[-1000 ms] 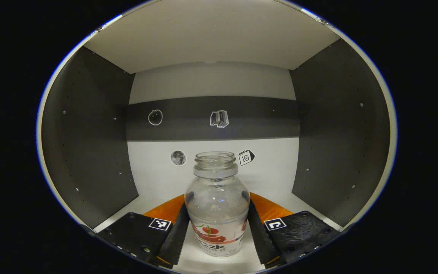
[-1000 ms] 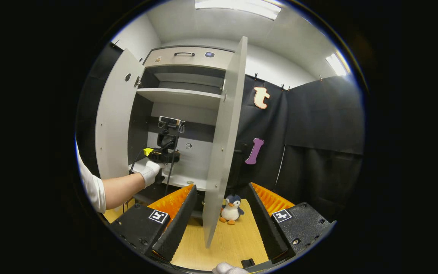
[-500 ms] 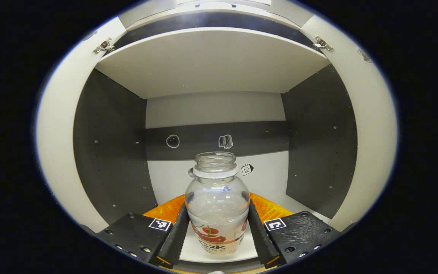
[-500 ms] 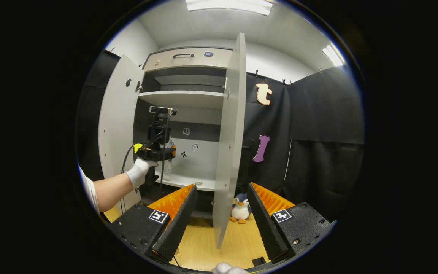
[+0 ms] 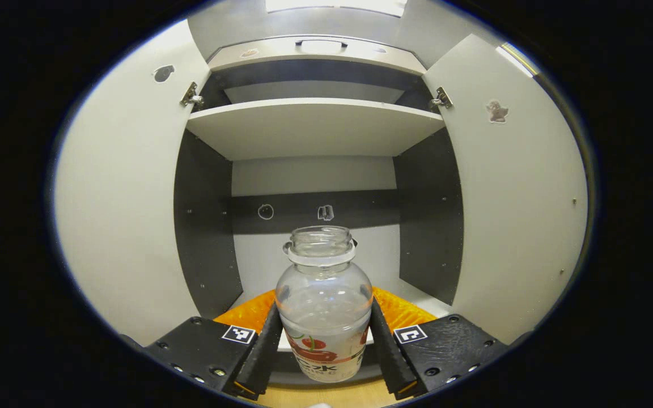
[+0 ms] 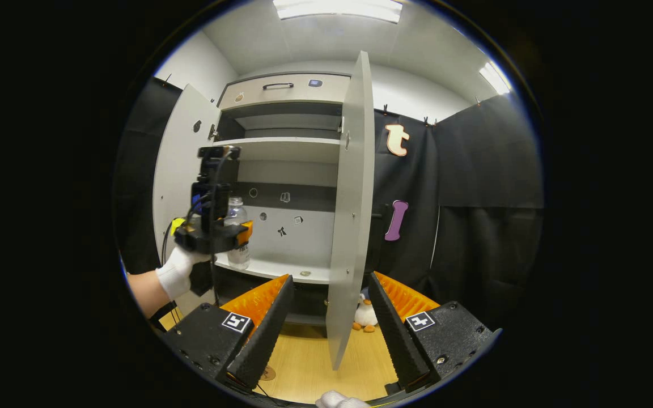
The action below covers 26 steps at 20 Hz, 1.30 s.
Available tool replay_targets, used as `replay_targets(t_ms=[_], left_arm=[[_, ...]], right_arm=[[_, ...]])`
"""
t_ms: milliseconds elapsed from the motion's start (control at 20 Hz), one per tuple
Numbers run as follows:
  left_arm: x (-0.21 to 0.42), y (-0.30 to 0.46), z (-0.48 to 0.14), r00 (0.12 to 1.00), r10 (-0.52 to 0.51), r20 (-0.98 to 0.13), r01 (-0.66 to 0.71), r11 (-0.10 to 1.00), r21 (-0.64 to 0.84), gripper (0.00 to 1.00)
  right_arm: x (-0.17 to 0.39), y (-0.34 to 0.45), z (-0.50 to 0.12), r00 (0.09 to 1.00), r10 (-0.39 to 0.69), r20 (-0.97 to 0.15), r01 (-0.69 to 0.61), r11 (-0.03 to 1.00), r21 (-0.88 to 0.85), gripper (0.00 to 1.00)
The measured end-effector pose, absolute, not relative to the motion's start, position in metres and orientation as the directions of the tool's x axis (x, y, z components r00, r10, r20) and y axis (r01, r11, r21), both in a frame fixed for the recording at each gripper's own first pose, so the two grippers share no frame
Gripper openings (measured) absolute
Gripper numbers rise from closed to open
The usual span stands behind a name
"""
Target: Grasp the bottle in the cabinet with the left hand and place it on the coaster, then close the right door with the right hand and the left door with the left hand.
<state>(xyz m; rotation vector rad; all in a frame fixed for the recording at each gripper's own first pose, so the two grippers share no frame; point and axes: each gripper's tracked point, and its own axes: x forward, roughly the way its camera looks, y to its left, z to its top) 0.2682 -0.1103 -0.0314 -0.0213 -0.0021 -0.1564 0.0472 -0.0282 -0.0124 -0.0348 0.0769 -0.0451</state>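
A clear, uncapped bottle (image 5: 324, 277) with a red fruit label stands upright between my left gripper's (image 5: 323, 307) fingers, which press on both its sides. It hangs in front of the cabinet's lower shelf (image 5: 417, 294), between the open left door (image 5: 128, 198) and the open right door (image 5: 519, 198). In the right gripper view, a gloved hand (image 6: 176, 275) holds the left gripper (image 6: 231, 237) with the bottle (image 6: 237, 212) at the cabinet's front left. My right gripper (image 6: 326, 317) stands open, its jaws on either side of the right door's edge (image 6: 352, 215) but well short of it. A small brown disc (image 6: 268, 373) lies on the wooden table.
The cabinet has an upper shelf (image 5: 315, 122) and a top drawer with a handle (image 6: 278, 86). A penguin plush (image 6: 365, 314) sits on the table (image 6: 304, 368) behind the right door. Small stickers dot the cabinet's back wall (image 6: 287, 226).
My left gripper has drawn the bottle back out of the cabinet, so both doors now frame its view. The right gripper has shifted slightly, and the door edge sits further right in its view.
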Motion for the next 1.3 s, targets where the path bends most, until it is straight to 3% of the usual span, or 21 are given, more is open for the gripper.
replay_targets(t_ms=[500, 750, 1200, 1300], left_arm=[[0.168, -0.120, -0.118, 0.978, -0.204, -0.037, 0.201, 0.978, -0.058, 0.70], [0.145, -0.122, -0.182, 0.975, -0.207, -0.083, 0.204, 0.978, -0.044, 0.73], [0.117, -0.160, -0.267, 0.937, -0.332, -0.108, 0.322, 0.942, -0.100, 0.73], [0.116, -0.167, -0.280, 0.931, -0.348, -0.109, 0.340, 0.936, -0.090, 0.77]], right_arm=[[0.026, -0.033, -0.037, 0.991, -0.071, -0.111, 0.069, 0.997, -0.029, 0.82], [0.018, -0.029, -0.052, 0.987, -0.054, -0.153, 0.052, 0.998, -0.021, 0.82], [0.014, -0.045, -0.069, 0.974, -0.096, -0.204, 0.084, 0.994, -0.065, 0.82], [0.014, -0.047, -0.073, 0.973, -0.095, -0.209, 0.084, 0.994, -0.064, 0.82]])
